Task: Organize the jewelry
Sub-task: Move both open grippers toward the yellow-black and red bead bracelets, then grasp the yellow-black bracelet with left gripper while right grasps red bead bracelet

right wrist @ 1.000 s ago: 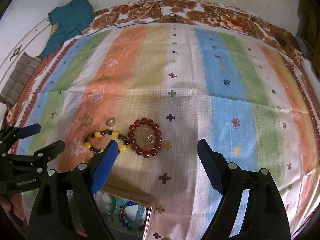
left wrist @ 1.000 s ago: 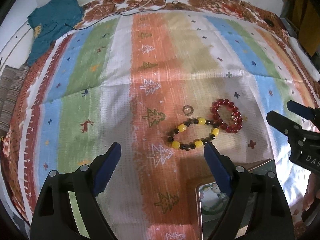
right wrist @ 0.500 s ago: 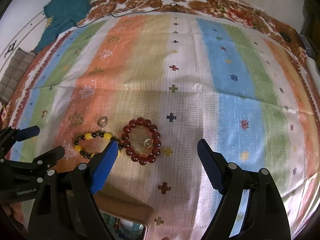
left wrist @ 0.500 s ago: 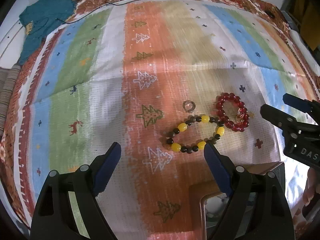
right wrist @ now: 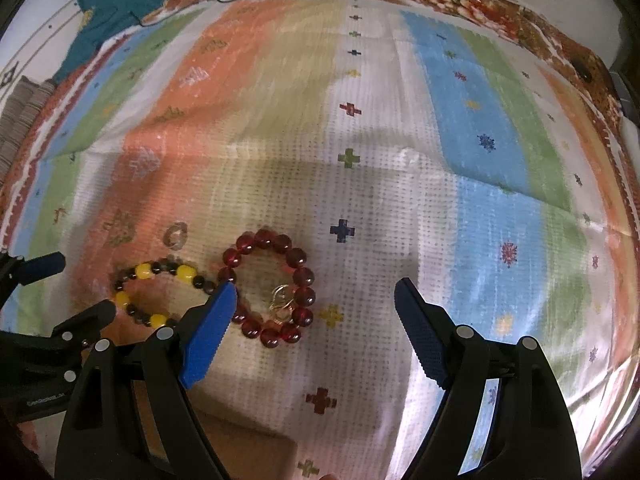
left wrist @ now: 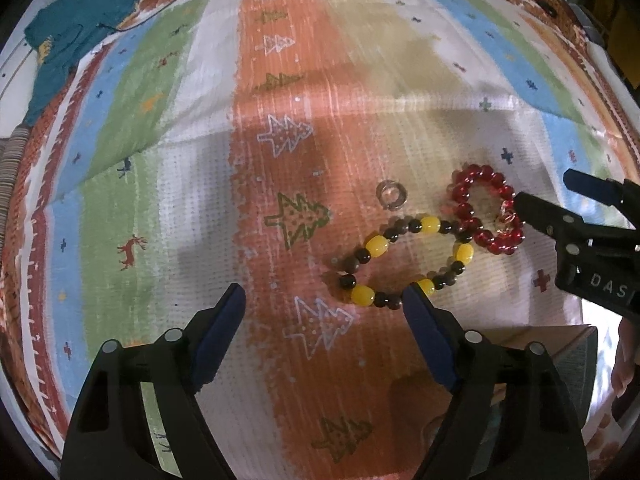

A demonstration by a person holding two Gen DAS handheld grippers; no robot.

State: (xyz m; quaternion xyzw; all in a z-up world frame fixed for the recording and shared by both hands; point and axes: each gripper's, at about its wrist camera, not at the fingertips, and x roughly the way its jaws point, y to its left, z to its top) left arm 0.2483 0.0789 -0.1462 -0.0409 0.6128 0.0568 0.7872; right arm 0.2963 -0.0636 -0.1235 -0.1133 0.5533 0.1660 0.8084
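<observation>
On the striped bedspread [left wrist: 192, 168], near its front edge, lie 3 pieces of jewelry. Left to right: a small clear ring [left wrist: 391, 196], a yellow-and-dark bead bracelet [left wrist: 404, 264] and a red bead bracelet [left wrist: 484, 210] touching it, with a gold ring [right wrist: 282, 302] inside its loop. The left hand-held gripper [left wrist: 324, 336] has just narrowed a little yet stands open and empty, its right finger at the yellow bracelet's edge. The right hand-held gripper [right wrist: 314, 334] is open and empty beside the red bracelet. Since the bracelets touch, lifting 1 could drag the other, and the gold ring could roll loose.
</observation>
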